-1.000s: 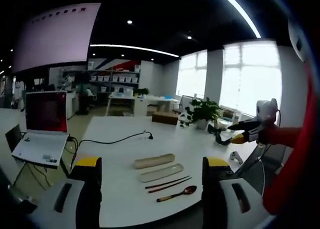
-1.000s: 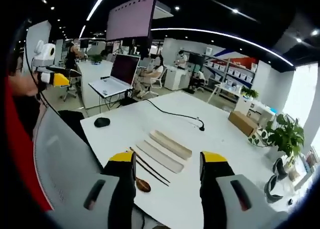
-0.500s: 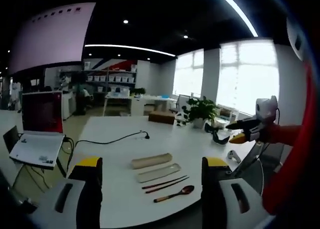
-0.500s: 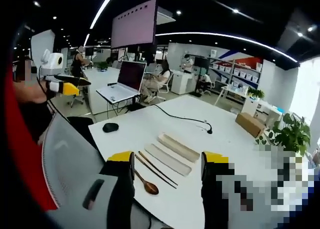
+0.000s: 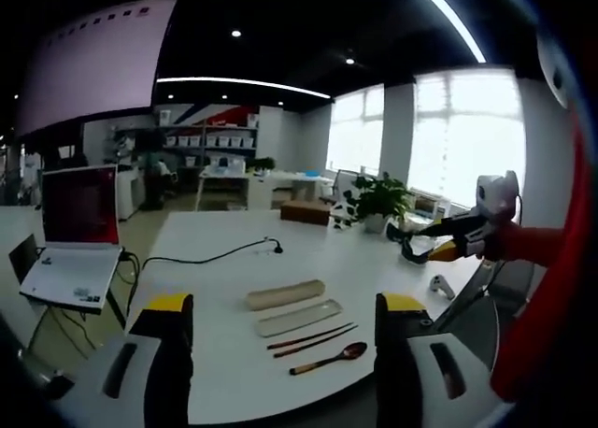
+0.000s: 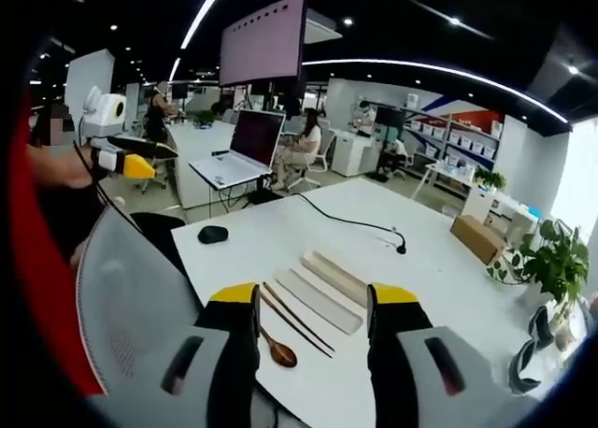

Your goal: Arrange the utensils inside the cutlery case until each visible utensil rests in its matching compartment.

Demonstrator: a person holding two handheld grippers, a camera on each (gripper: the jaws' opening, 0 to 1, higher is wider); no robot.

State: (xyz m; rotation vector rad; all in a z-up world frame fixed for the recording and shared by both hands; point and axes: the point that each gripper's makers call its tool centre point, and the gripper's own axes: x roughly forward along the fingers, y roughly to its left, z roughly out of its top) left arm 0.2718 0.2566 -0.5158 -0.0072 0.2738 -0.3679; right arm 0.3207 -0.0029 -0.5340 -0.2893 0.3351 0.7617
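Between the earlier pictures and now both of my views have drifted a little, the right gripper view most; that is my hands moving, and the utensils lie as they did. Low in the centre of the left gripper view, on the white table (image 5: 215, 250), I see the cutlery case (image 5: 299, 317) lying open, its lid (image 5: 285, 294) just beside it toward the upper side, then the chopsticks (image 5: 311, 338) and, nearest the frame's bottom, the wooden spoon (image 5: 322, 358). In the right gripper view the same row runs case (image 6: 320, 301), lid (image 6: 339, 277), chopsticks (image 6: 294, 319) and spoon (image 6: 277, 351), low centre. The left gripper (image 5: 280, 321) has its jaws wide apart with nothing between them; the right gripper (image 6: 313, 311) likewise. Each crosses the other's view at the edge, held well above the table.

By my reading no utensil is in the case yet, so I am at the approach. Next I should bring one gripper down over the spoon or chopsticks, lined up across the thin handle, and close gently; such flat pieces may slip on the smooth tabletop.
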